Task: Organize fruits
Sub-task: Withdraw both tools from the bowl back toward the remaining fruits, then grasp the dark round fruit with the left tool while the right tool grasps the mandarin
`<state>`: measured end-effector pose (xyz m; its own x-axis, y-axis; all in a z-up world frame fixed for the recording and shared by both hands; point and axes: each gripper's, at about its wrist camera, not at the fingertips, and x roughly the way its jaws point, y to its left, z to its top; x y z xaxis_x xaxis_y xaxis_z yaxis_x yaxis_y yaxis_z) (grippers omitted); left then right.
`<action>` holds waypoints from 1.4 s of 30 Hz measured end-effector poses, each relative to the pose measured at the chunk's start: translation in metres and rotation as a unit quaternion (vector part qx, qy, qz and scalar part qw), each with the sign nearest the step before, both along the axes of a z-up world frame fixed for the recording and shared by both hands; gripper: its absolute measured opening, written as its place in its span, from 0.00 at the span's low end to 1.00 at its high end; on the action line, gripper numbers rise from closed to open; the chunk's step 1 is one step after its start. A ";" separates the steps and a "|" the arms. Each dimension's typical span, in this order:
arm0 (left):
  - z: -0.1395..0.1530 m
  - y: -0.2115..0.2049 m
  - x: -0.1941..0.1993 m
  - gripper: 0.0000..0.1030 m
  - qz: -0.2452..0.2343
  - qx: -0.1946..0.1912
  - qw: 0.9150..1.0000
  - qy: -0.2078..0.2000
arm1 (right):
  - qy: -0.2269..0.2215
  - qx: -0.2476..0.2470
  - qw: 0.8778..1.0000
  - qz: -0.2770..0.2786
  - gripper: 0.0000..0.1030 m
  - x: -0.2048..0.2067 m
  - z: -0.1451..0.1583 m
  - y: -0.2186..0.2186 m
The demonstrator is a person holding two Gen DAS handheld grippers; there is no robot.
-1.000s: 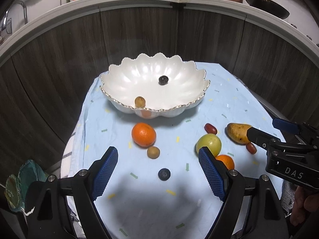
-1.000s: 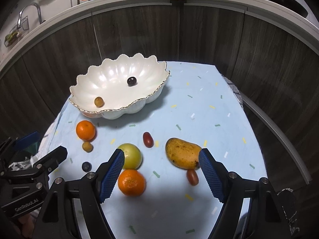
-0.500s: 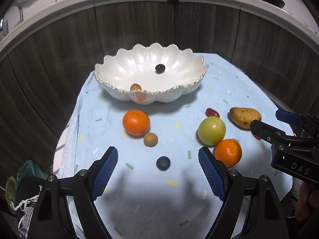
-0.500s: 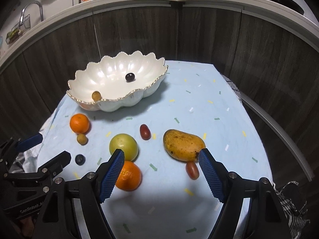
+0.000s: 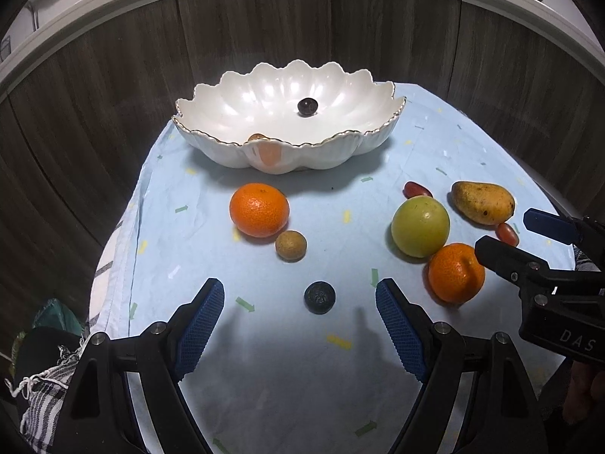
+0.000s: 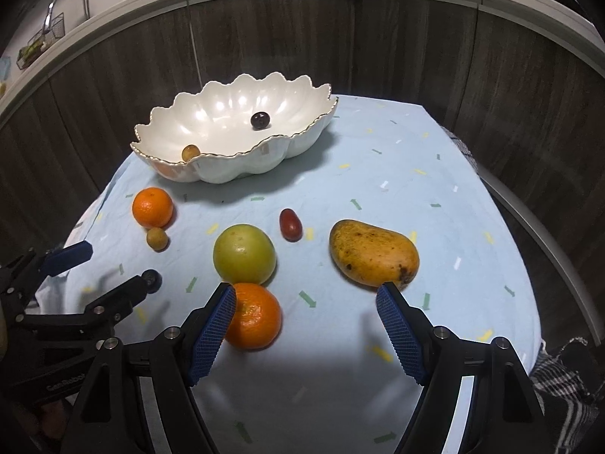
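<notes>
A white scalloped bowl stands at the back of the blue cloth and holds a dark grape and a small tan fruit. On the cloth lie two oranges, a green apple, a mango, a tan longan, a dark blueberry and red grape tomatoes. My left gripper is open, low over the blueberry. My right gripper is open between an orange and the mango.
The blue cloth covers a small table set against dark wood cabinet fronts. A counter with dishes and a sink runs above them. Striped fabric hangs at the table's left edge.
Both grippers have moved forward and lower toward the fruit. The blueberry now sits nearer my left fingers, and the orange and mango nearer my right fingers. Both stay open.
</notes>
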<state>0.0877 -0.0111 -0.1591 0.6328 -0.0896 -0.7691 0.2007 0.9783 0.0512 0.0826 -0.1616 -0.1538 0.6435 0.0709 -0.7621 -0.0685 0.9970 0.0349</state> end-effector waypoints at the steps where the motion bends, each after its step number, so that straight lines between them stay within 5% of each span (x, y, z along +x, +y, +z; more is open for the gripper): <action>1: -0.001 -0.001 0.000 0.80 -0.001 0.003 1.000 -0.001 | 0.001 0.003 1.000 0.004 0.75 0.000 -0.001 0.001; 16: -0.020 -0.005 0.010 0.62 -0.002 0.017 1.000 0.016 | 0.020 0.001 0.999 0.044 0.74 0.007 -0.018 0.021; 24: -0.027 -0.010 0.010 0.42 -0.019 0.020 0.999 0.025 | 0.034 -0.003 0.998 0.059 0.61 0.011 -0.028 0.029; 42: -0.030 -0.022 0.006 0.20 -0.051 0.028 0.998 0.020 | 0.050 0.013 0.996 0.069 0.43 0.014 -0.036 0.028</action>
<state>0.0941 -0.0335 -0.1886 0.5906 -0.1081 -0.7997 0.3024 0.9484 0.0951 0.0965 -0.1337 -0.1900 0.5480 0.1740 -0.8182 -0.1993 0.9771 0.0743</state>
